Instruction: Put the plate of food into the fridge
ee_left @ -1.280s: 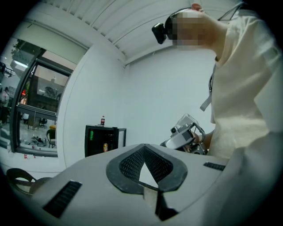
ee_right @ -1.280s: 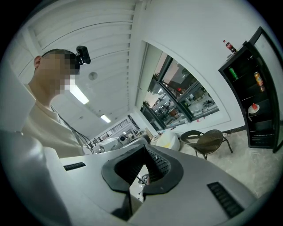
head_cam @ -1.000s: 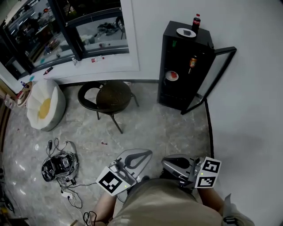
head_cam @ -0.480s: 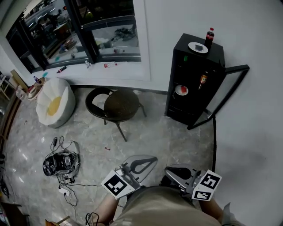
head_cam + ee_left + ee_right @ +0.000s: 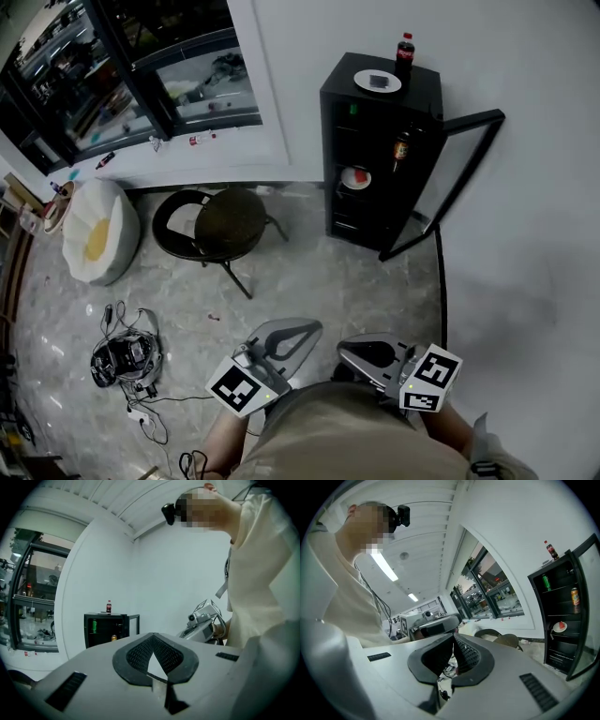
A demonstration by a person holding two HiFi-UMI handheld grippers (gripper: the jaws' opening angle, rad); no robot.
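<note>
A black fridge (image 5: 375, 159) stands against the white wall with its glass door (image 5: 450, 183) swung open to the right. On its top lie a white plate (image 5: 377, 82) with something dark on it and a cola bottle (image 5: 404, 49). Inside, a shelf holds a plate with red food (image 5: 354, 177), with a can (image 5: 401, 148) above it. My left gripper (image 5: 281, 339) and right gripper (image 5: 370, 354) are held close to the person's waist, far from the fridge. Both are shut and hold nothing. The right gripper view shows the fridge (image 5: 562, 620) and the shelved plate (image 5: 559, 626).
A round dark chair (image 5: 217, 222) stands on the marble floor left of the fridge. A white beanbag (image 5: 94, 232) sits by the window (image 5: 141, 75). A tangle of cables and gear (image 5: 122, 356) lies on the floor at lower left.
The head view has swung about, so the fridge shifts in the picture. Both grippers stay shut near the waist, and the right one sits slightly lower.
</note>
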